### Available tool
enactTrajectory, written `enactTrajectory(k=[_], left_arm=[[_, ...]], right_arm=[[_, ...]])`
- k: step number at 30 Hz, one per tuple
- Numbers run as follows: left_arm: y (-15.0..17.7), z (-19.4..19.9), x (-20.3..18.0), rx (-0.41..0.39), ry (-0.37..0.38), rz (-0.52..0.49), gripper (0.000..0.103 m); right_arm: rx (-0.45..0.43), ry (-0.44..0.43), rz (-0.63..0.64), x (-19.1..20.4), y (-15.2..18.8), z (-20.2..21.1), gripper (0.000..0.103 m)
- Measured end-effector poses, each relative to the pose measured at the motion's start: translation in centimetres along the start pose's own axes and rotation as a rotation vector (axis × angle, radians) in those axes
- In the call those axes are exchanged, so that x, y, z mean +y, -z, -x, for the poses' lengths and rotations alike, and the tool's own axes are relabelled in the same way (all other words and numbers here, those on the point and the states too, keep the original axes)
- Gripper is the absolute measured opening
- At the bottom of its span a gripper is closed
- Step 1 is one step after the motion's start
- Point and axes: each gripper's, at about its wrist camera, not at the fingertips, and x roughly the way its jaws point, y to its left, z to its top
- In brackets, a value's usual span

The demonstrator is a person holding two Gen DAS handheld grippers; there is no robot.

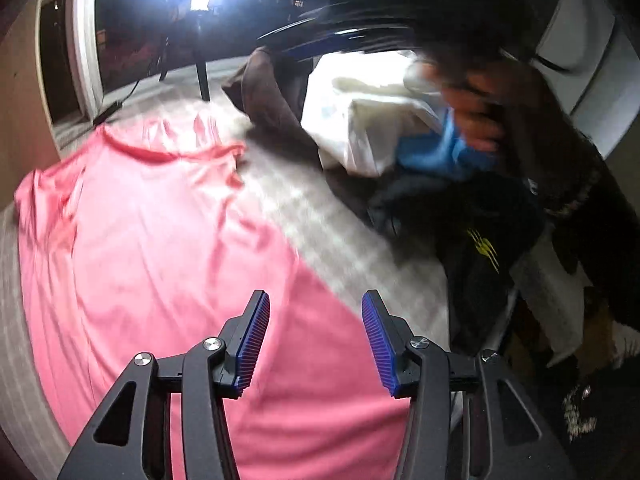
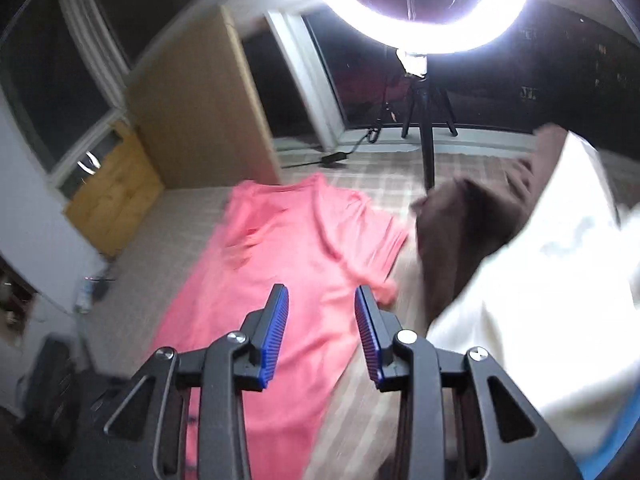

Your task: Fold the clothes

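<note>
Beside the pink shirt (image 1: 152, 240) (spread flat) clothes pile (image 1: 380, 128); both tongs (image 1: 316, 340) (image 2: 321, 334) gape wide.

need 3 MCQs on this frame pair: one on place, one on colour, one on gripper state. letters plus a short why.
1. Where does the brown garment lie relative to the pink shirt in the right wrist view?
A. To its right, against the white pile
B. To its left, by the wall
C. Spread on top of it

2. What colour are the ribbed pads on the gripper fingers?
A. Red
B. Blue
C. Green

3. What state are the two grippers in?
A. Both shut on the shirt
B. Left shut, right open
C. Both open, holding nothing

Answers:
1. A: the brown cloth sits right of the shirt, beside the white fabric.
2. B: the pads show blue in both wrist views.
3. C: the left gripper and right gripper each show a clear gap with the shirt lying below, not pinched.
</note>
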Motion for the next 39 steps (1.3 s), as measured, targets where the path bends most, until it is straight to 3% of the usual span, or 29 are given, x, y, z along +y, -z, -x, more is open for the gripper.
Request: enactTrajectory(k=[3,7,16,22,25,28,30,32,36,39], left_arm=[[-1.9,-1.1,0.7,-0.005,-0.011,0.017,0.046],[-3.4,-2.7,1.6,0.009,-0.022,0.015,0.046],[-4.1,-8.5,2.8,0.126,0.002,-0.043,0.046],[-3.8,-10.3,4.2,0.17,0.03,-0.044,0.046],[-3.4,-11.1,5.1,0.198,0.045,-0.024,0.046],[-2.9,-11.1,5.6,0.191,0.077,-0.014,0.046],[-2.7,-11.1,5.7,0.187,0.084,-0.013,0.046],[-2.5,-11.1,5.7,0.183,0.091,-0.013,0.047],[-2.1,-11.1,5.4,0.181,0.096,-0.026,0.049],[-1.7,-11.0,5.3,0.182,0.097,-0.026,0.049]], right_arm=[[0.063,0.026,0.0,-1.1,-2.7,-5.4,0.034],[0.151,0.088,-0.022,-3.7,-3.9,-11.0,0.034],[0.254,0.202,0.001,-6.6,-4.8,-17.4,0.036],[0.253,0.116,-0.012,-8.1,-4.9,-18.4,0.036],[0.236,0.078,0.031,-7.5,-4.9,-18.4,0.004],[0.16,0.101,0.0,-8.3,-5.2,-17.5,0.003],[0.079,0.127,-0.082,-9.8,-5.5,-16.4,0.003],[0.053,0.116,-0.156,-11.1,-5.7,-16.1,0.003],[0.15,0.144,-0.085,-10.0,-5.7,-17.6,0.01],[0.153,0.131,-0.113,-10.4,-5.8,-17.5,0.014]])
